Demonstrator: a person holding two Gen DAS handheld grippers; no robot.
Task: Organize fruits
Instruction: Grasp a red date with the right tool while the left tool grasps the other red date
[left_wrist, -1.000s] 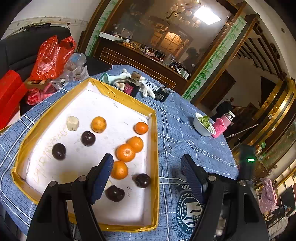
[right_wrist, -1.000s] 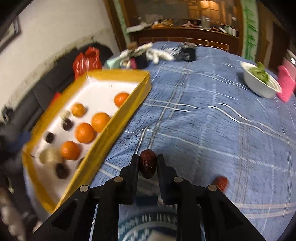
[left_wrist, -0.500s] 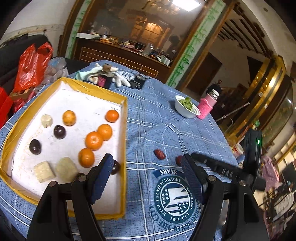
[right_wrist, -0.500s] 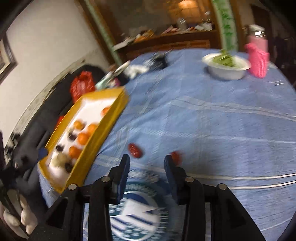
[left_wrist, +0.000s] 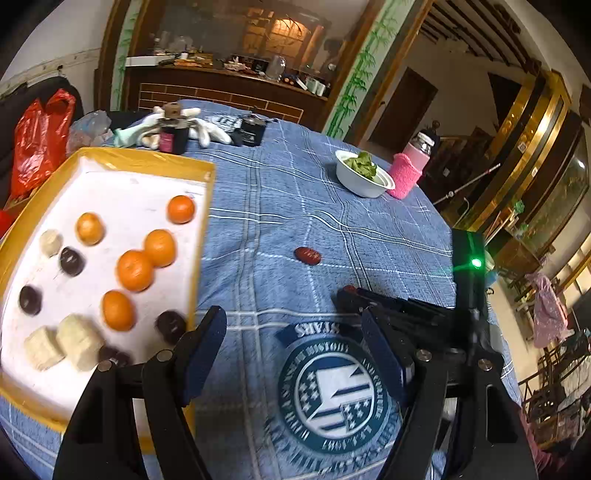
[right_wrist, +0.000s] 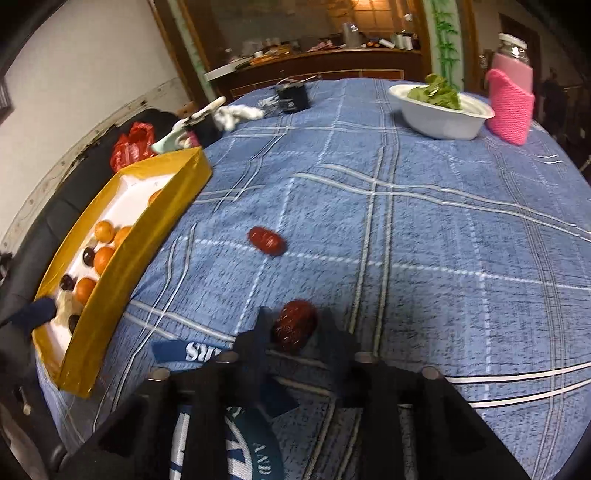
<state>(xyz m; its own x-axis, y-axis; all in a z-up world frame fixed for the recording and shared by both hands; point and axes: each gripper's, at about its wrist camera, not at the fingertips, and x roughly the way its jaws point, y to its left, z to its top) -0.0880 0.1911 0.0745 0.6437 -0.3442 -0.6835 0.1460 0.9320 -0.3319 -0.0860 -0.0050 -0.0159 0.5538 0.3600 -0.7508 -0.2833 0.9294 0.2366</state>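
R gripper (right_wrist: 293, 328) clamped on wrinkled dark-red date (right_wrist: 294, 329); 2nd oval red date (right_wrist: 266, 240) at 11 o'clock. L gripper (left_wrist: 293, 345) wide, empty, over blue plaid tablecloth (left_wrist: 280, 206)

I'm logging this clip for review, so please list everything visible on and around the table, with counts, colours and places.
tray: one, yellow rim, white floor, table's left
oranges: five, orange, in tray
dark fruits: about four, near-black, in tray
pale blocks: three, cream, in tray
dates: two, red; one loose on cloth, one between right fingers
bowl: one, white, greens inside, far right
bottle: one, pink sleeve, beside bowl
gloves: white, far edge
bags: red, beyond tray
tablecloth: blue plaid
left hand-held gripper: black, open, empty
right hand-held gripper: black, shut on date
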